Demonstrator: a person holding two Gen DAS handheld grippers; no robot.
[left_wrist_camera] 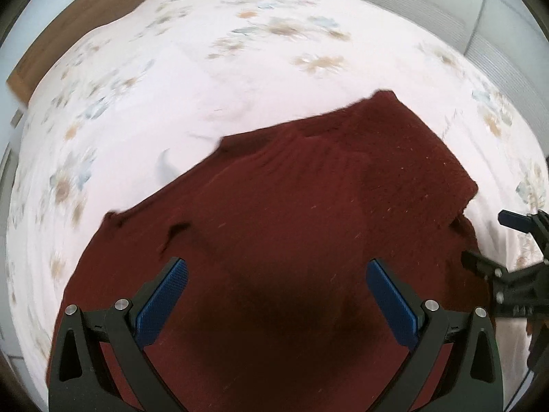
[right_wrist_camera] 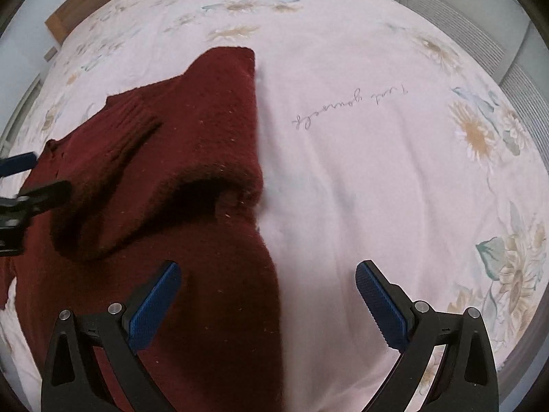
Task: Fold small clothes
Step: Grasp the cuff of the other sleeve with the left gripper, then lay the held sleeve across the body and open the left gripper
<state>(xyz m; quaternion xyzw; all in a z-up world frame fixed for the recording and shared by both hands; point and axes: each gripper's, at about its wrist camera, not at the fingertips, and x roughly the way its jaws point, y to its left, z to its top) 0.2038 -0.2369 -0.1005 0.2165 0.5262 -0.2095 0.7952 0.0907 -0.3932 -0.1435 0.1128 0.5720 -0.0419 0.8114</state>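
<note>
Both jaws stood wide open, empty, above the maroon sweater [left_wrist_camera: 291, 240]; right gripper [right_wrist_camera: 267, 295] should pinch the edge beneath evenly.

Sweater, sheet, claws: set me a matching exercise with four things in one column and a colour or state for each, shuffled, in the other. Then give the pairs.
Things:
1. sweater
2. sheet
3. left claw
4. headboard

Colour or state:
A. brown wood
B. open over the knit, holding nothing
C. dark red, partly folded over itself
D. pale pink with flowers

Pairs: 1-C, 2-D, 3-B, 4-A
</note>
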